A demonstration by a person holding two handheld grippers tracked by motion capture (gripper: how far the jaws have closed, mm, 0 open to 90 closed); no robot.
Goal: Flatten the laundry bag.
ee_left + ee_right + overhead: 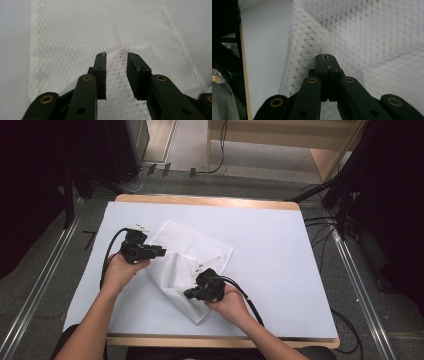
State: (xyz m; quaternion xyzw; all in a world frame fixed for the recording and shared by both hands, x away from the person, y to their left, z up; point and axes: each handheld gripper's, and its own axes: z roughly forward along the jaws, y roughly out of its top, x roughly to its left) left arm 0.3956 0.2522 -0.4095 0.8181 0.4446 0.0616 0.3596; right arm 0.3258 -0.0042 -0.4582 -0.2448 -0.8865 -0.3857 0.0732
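While the high view lays out the whole table (280,250) with its pale sheet, a white mesh cloth (192,245) lies a little left of the middle, partly folded, its long axis slanting from the far left toward the near right. From up there the left gripper (159,251) sits at the cloth's left edge and the right gripper (188,293) at its near fold, each held in a hand (120,270), but the jaws are too small to read.

The left gripper view settles that side: its jaws (116,61) stand spread, with a raised corner of the cloth (75,32) between them, not squeezed. The flat layer stretches away beyond.

The right gripper view shows its jaws (326,57) pressed together on a fold of the mesh (372,32), which lifts in a ridge running away to the upper left. This view also catches the table's wooden edge (244,75) at its left, which the other gripper view lacks.
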